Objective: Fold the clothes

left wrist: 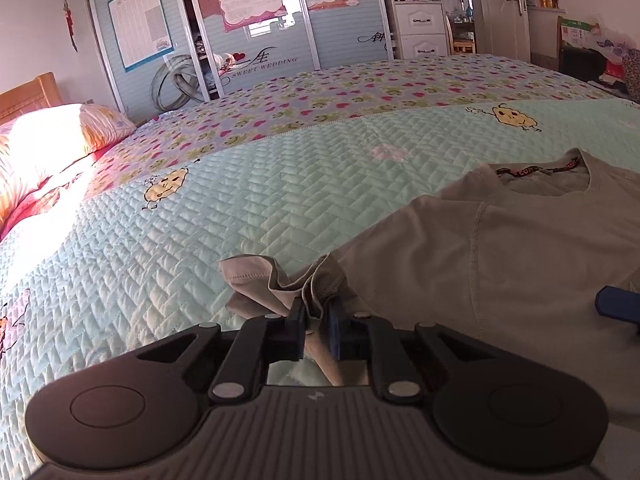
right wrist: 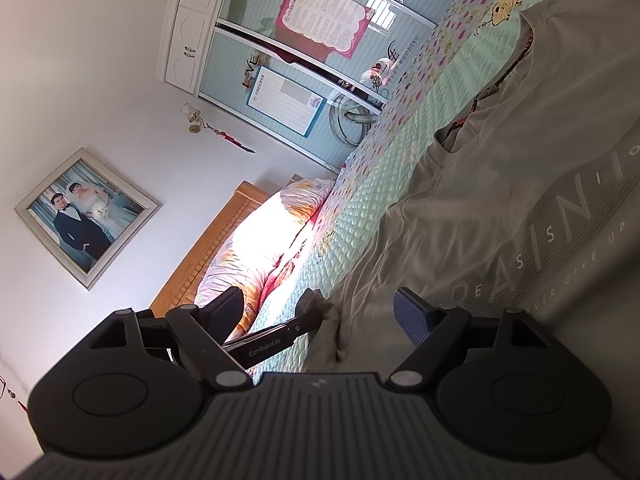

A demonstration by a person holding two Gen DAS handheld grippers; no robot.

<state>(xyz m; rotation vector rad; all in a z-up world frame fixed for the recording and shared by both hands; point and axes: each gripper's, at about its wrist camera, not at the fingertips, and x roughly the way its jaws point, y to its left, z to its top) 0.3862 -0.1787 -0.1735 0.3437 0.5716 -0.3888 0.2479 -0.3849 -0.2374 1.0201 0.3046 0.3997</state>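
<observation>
Left wrist view shows your left gripper (left wrist: pixel 316 320) pinched tight on the bunched cuff of the T-shirt sleeve (left wrist: pixel 276 284), the cloth pleated between the two pads. The beige T-shirt (left wrist: pixel 500 264) lies face up on the quilted bedspread (left wrist: pixel 200 220), its body running toward 2 o'clock from the jaws, the collar (left wrist: pixel 544 172) farther out the same way. Your right gripper (right wrist: pixel 320 308) stands wide with nothing between its fingers; its blue pad hovers over the printed chest at about 3 o'clock in the left view.

The step in hand looks like the sleeve fold. Lift only enough to clear the quilt, carry the cuff across toward the chest lettering, and lay it flat so the shoulder seam (left wrist: pixel 476 240) becomes the crease. I'd use the free gripper to pin the body if it starts to drag.

The jersey is thin, soft and limp, with a stitched hem; it will slump and wrinkle. The bedspread is stitched in a ridged herringbone, slightly glossy, likely grippy enough to hold the shirt.
</observation>
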